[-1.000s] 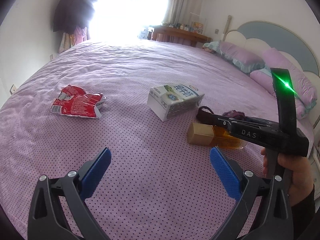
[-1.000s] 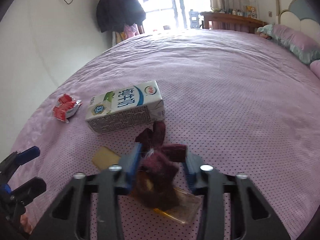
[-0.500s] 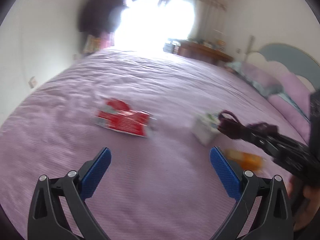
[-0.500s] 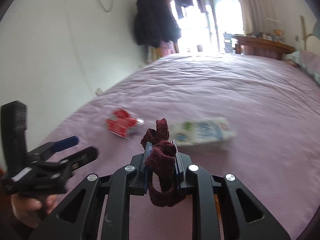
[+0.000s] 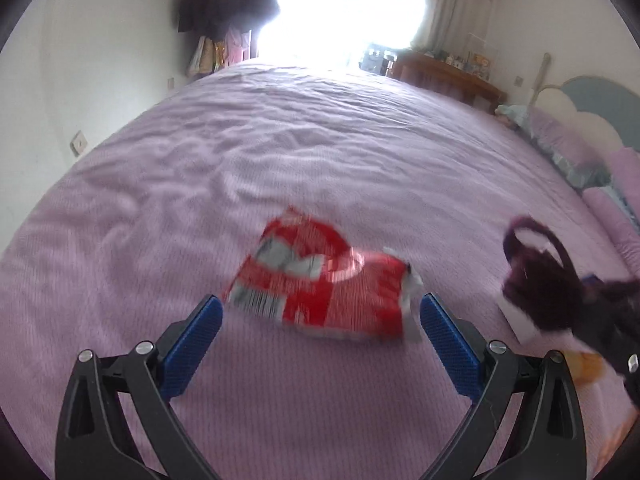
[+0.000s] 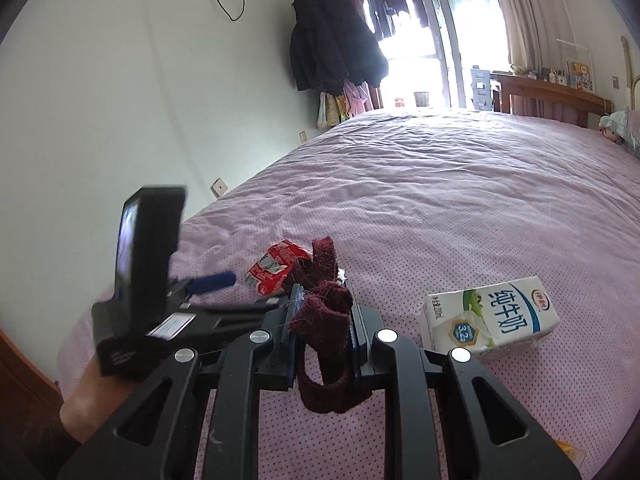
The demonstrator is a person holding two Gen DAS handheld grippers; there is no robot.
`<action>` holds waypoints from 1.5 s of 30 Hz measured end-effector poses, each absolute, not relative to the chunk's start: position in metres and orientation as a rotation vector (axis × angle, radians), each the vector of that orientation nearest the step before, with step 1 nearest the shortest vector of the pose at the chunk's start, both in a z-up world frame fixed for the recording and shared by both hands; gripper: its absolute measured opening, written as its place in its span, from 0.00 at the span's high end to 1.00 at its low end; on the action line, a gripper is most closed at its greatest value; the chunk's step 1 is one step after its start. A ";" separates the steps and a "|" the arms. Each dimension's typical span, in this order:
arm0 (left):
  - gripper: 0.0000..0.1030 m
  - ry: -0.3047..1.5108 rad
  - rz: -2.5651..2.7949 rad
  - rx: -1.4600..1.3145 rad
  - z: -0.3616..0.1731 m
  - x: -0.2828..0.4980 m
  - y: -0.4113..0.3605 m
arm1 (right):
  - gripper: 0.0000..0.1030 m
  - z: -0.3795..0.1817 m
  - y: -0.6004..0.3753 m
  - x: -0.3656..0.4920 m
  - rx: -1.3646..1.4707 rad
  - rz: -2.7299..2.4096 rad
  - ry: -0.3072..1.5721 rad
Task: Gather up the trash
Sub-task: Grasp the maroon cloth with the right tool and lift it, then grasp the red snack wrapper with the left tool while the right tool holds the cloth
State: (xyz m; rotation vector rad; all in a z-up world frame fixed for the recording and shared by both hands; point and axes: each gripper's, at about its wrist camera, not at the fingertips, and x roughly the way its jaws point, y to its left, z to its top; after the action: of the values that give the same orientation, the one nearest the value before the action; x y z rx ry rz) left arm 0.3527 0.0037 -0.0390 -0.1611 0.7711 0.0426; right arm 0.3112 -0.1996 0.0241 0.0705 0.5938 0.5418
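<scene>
Trash lies on the purple bed: a red wrapper just ahead of the wide-open, empty left gripper, a milk carton nearby. The right gripper is clamped on a dark red fabric band, lifted off the bed.

White walls, bright balcony window, purple bed, wooden desk.

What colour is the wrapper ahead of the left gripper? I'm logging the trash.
Red with white patches; the wrapper shows best in the left wrist view.
</scene>
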 end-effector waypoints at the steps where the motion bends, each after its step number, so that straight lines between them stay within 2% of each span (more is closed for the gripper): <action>1: 0.04 0.771 0.059 -0.135 -0.039 0.360 0.002 | 0.82 0.023 -0.200 0.313 0.074 0.542 0.595; 9: 0.07 0.860 0.046 -0.118 -0.060 0.395 0.003 | 0.82 0.019 -0.205 0.320 0.106 0.553 0.608; 12: 0.22 0.842 0.042 -0.124 -0.058 0.390 0.005 | 0.82 0.017 -0.209 0.320 0.115 0.547 0.609; 13: 0.31 0.841 0.036 -0.128 -0.057 0.389 0.005 | 0.82 0.017 -0.211 0.321 0.122 0.546 0.612; 14: 0.50 0.841 0.017 -0.132 -0.056 0.386 0.005 | 0.82 0.016 -0.213 0.320 0.127 0.546 0.613; 16: 0.65 0.833 -0.004 -0.135 -0.054 0.381 0.004 | 0.82 0.017 -0.214 0.319 0.127 0.545 0.615; 17: 0.71 0.830 -0.013 -0.138 -0.052 0.377 0.003 | 0.82 0.017 -0.215 0.318 0.127 0.543 0.613; 19: 0.76 0.823 -0.043 -0.139 -0.050 0.371 -0.002 | 0.82 0.018 -0.218 0.314 0.127 0.542 0.610; 32: 0.77 0.703 -0.208 -0.153 -0.011 0.285 -0.046 | 0.82 0.032 -0.248 0.263 0.126 0.526 0.592; 45: 0.77 0.669 -0.472 -0.081 0.014 0.168 -0.144 | 0.82 0.032 -0.340 0.136 0.198 0.435 0.542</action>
State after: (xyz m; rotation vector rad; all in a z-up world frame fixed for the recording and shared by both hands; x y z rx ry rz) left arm 0.1679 -0.1435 0.0138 -0.0810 0.6687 -0.4722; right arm 0.1362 -0.3404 0.0316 0.1979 0.5422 0.4350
